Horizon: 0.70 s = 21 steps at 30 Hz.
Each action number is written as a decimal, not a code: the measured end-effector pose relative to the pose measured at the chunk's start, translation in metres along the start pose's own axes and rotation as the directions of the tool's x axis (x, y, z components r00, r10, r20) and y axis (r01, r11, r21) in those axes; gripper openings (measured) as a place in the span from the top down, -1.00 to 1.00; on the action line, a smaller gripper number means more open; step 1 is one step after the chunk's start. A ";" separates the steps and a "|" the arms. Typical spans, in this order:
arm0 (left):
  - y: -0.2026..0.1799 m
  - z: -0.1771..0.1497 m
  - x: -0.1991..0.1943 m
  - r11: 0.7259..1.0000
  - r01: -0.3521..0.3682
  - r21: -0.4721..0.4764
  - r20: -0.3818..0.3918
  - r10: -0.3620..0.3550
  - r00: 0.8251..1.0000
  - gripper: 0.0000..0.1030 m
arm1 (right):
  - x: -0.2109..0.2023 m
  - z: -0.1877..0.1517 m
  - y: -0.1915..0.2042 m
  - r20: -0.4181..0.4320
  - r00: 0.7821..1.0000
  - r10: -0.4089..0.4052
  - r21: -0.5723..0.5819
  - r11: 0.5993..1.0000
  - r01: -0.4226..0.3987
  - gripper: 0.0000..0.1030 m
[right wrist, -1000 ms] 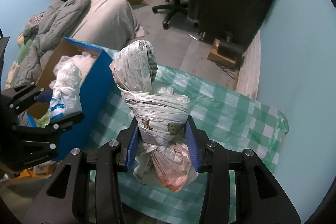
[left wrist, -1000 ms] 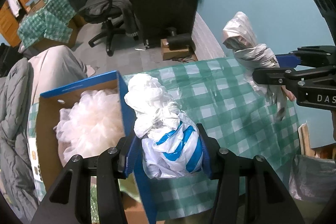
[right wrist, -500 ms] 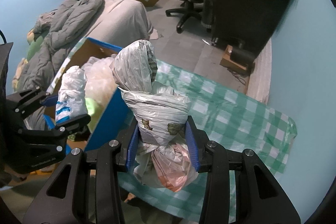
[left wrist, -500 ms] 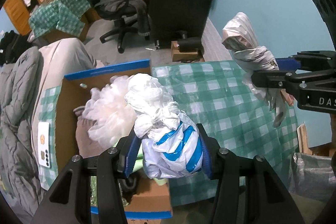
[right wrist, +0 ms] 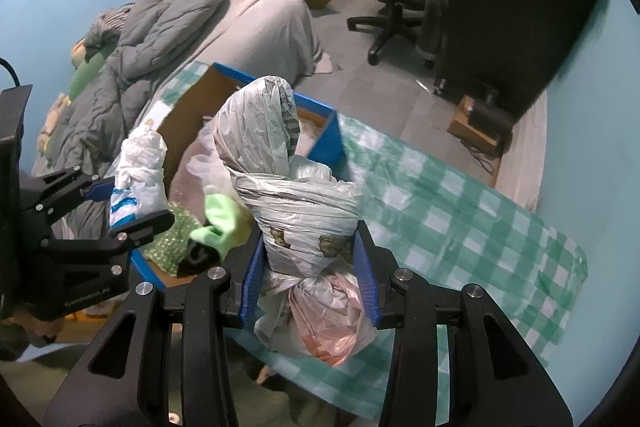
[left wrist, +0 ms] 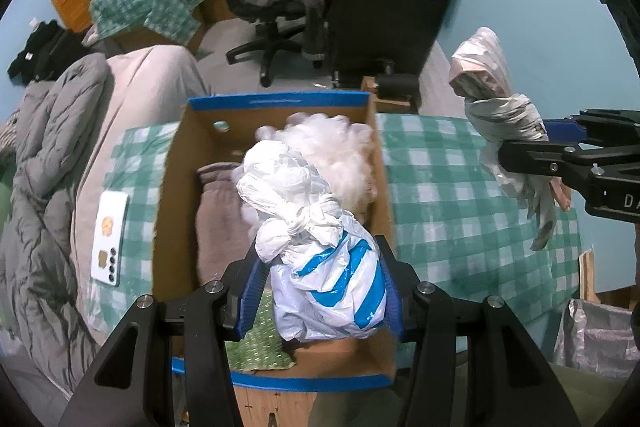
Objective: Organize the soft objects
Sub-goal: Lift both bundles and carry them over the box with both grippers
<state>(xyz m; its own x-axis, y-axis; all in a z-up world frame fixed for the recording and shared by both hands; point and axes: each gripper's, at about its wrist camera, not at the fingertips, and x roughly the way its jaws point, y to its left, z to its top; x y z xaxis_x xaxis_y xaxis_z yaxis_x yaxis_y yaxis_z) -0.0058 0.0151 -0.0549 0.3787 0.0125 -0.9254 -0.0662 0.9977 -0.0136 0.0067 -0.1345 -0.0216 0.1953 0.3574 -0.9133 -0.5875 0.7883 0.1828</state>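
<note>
The left gripper (left wrist: pixel 322 291) clamps a knotted white-and-blue plastic bag (left wrist: pixel 320 251) above the open cardboard box (left wrist: pixel 280 101), which holds white fluff (left wrist: pixel 332 147) and other soft items. The right gripper (right wrist: pixel 308 275) grips a grey bag bundle (right wrist: pixel 288 187) over the green checked tablecloth (right wrist: pixel 460 211), just beside the box.

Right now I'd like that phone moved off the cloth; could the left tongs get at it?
Probably not yet: the left tongs are shut on a knotted bag. The phone itself lies uncovered beside the box.
</note>
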 end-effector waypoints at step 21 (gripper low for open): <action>0.073 -0.024 0.021 0.996 -0.036 -0.077 -0.055 0.032 0.998 0.00 | 0.058 0.023 0.075 -0.068 0.994 0.083 -0.033 0.996 -0.085 0.22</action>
<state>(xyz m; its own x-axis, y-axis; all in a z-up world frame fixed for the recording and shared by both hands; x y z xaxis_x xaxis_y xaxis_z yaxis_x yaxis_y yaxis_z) -0.0247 0.0863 -0.0847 0.3253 0.0406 -0.9447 -0.1510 0.9885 -0.0095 -0.0080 -0.0428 -0.0530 0.0925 0.3867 -0.9176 -0.6278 0.7379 0.2477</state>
